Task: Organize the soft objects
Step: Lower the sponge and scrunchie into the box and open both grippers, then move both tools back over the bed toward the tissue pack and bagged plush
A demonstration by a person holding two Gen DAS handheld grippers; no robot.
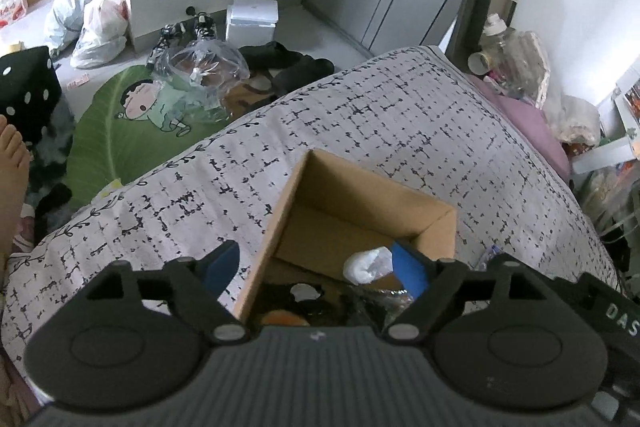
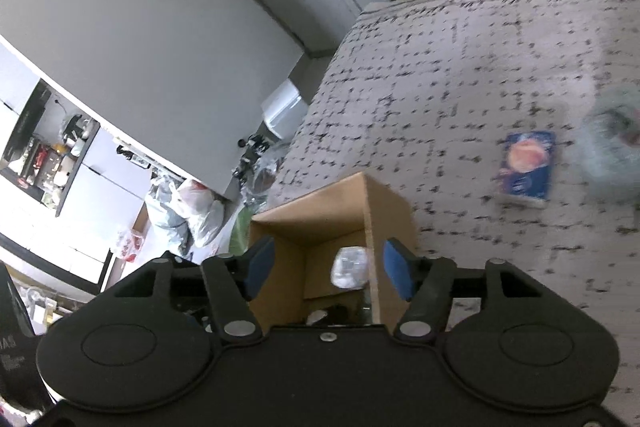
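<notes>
Now both your claws, left gripper (image 1: 316, 267) and right gripper (image 2: 328, 267), hang wide and empty over the box (image 1: 362, 205) (white bundle (image 1: 366, 265) inside). Next, reach for the fluffy thing (image 2: 612, 155) on the bed (image 2: 460, 75).

Open cardboard box (image 1: 360, 203) on patterned bedspread (image 1: 400, 115), mouth free at top; white soft bundle (image 1: 368, 265) and dark items crowd box floor near 6 o'clock. Left gripper (image 1: 316, 267) open, fingers straddling box's left wall. Bedspread bare from 10 to 2 o'clock in left view. Right gripper (image 2: 328, 265) open over box; right wall stands between fingers. Blue packet (image 2: 528, 163) and pale fluffy thing (image 2: 612, 155) lie at 2 o'clock, well apart from box.
</notes>
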